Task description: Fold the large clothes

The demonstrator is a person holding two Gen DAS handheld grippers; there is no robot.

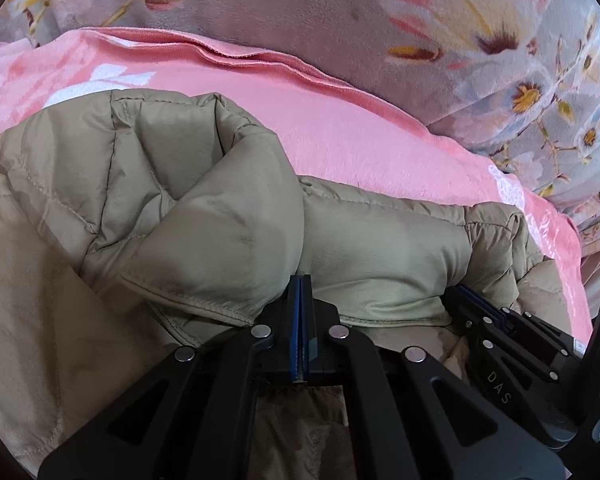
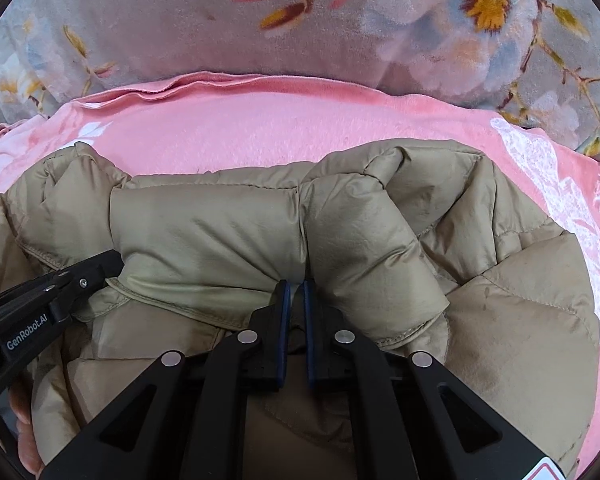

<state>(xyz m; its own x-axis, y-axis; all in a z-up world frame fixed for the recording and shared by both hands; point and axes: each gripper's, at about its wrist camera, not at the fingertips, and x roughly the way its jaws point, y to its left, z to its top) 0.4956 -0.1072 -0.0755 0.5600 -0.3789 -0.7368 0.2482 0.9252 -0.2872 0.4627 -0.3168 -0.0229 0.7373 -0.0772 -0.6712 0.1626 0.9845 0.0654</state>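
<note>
A beige quilted puffer jacket (image 1: 188, 216) lies bunched on a pink blanket (image 1: 340, 132); it also shows in the right wrist view (image 2: 220, 228). My left gripper (image 1: 300, 280) is shut at the jacket's hem edge, pads pressed together, with fabric at its tips. My right gripper (image 2: 296, 284) is nearly shut, pinching the hem fold a little to the right. The right gripper also shows in the left wrist view (image 1: 460, 292), and the left gripper in the right wrist view (image 2: 108, 264). A folded sleeve (image 2: 372, 248) lies across the jacket.
The pink blanket (image 2: 260, 132) with white print covers the surface. Behind it lies a grey floral plush blanket (image 1: 460, 40), also in the right wrist view (image 2: 260, 32). The person's hand (image 2: 24, 432) shows at the lower left.
</note>
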